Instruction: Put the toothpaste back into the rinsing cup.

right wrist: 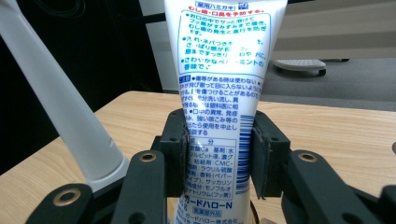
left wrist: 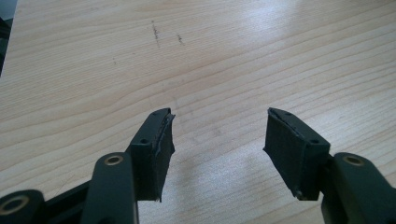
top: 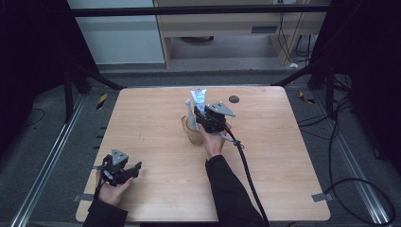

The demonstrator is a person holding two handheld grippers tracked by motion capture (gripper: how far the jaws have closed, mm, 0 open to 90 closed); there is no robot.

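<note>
A white toothpaste tube (top: 198, 97) with blue print stands upright in a clear cup (top: 191, 135) near the table's middle. A white toothbrush handle (top: 189, 111) leans in the same cup. My right gripper (top: 201, 115) reaches the tube from the near right. In the right gripper view its gripper (right wrist: 220, 154) has both pads against the sides of the tube (right wrist: 219, 70), with the toothbrush handle (right wrist: 56, 93) slanting at the left. My left gripper (top: 135, 171) rests in a hand at the near left corner. In the left gripper view that gripper (left wrist: 217, 144) stands open over bare wood.
A small dark round disc (top: 233, 99) lies on the wooden table (top: 283, 179) behind the cup to the right. A black cable (top: 246, 165) trails from the right gripper toward the front edge. Beyond the table are a floor with cables and a low shelf.
</note>
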